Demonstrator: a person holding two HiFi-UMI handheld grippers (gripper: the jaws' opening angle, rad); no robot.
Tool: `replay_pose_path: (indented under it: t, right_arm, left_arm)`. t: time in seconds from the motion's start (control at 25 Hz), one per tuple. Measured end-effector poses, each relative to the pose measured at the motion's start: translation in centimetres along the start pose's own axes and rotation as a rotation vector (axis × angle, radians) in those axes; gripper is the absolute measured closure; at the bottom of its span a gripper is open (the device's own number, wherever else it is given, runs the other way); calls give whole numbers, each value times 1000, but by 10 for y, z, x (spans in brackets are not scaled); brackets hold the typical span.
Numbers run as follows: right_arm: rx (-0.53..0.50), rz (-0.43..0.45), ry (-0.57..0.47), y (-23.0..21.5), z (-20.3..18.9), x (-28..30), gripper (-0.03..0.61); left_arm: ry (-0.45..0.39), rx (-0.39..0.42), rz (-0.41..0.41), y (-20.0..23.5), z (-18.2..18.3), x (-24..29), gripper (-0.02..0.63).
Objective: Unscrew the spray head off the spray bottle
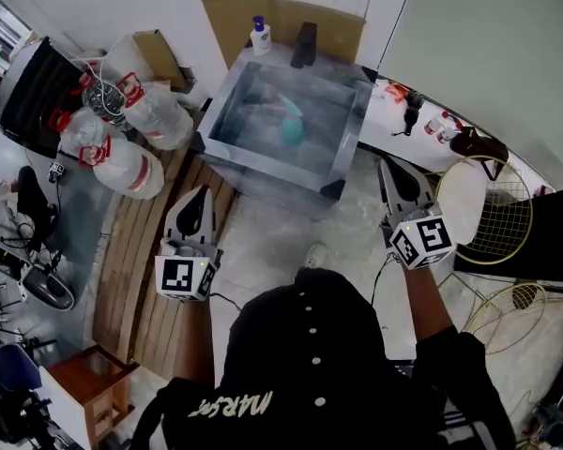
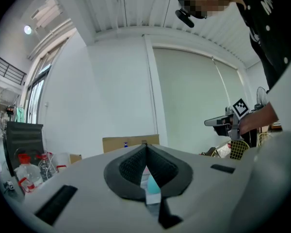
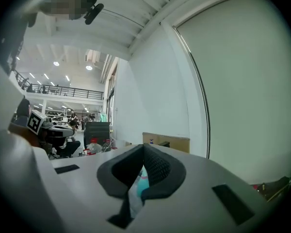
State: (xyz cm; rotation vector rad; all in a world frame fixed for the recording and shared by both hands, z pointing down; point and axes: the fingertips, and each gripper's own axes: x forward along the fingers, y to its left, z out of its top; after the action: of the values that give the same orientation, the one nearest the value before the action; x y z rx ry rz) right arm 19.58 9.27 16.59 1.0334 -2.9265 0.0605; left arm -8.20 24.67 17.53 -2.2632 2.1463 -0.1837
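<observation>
A teal spray bottle [image 1: 292, 126] lies blurred on a grey steel-framed table [image 1: 263, 165] ahead of me. The same teal bottle [image 2: 153, 185] shows low through the gap behind the jaws in the left gripper view, and again as the teal bottle [image 3: 143, 181] in the right gripper view. My left gripper [image 1: 204, 192] is held short of the table's near left corner, shut and empty. Off the near right corner, my right gripper [image 1: 386, 163] is shut too, with nothing in it. Both point level toward the table and touch nothing.
Large water jugs [image 1: 122, 153] and a black chair [image 1: 38, 92] stand at the left. A cardboard sheet [image 1: 281, 22], a white pump bottle [image 1: 260, 36] and a black object [image 1: 305, 45] are behind the table. A racket [image 1: 493, 218] lies at the right, a wooden stool [image 1: 89, 382] near left.
</observation>
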Motion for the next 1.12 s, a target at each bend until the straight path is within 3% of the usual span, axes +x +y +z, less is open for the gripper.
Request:
replay_pose_path:
  t: [0.2, 0.52, 0.68, 0.92, 1.12]
  right_arm:
    - [1, 38, 24, -28, -10, 48, 566]
    - [-42, 103, 110, -37, -44, 107, 566]
    - [-64, 121, 181, -38, -62, 137, 566]
    - [-41, 103, 298, -51, -95, 192, 566]
    - [-38, 109, 374, -53, -132, 230, 565]
  left_arm:
    - [16, -23, -7, 1, -4, 58, 597]
    - [127, 6, -145, 8, -47, 132, 597]
    - [174, 49, -292, 14, -74, 182, 597]
    - [209, 187, -589, 4, -113, 257, 597]
    - [252, 216, -764, 3, -161, 303, 596]
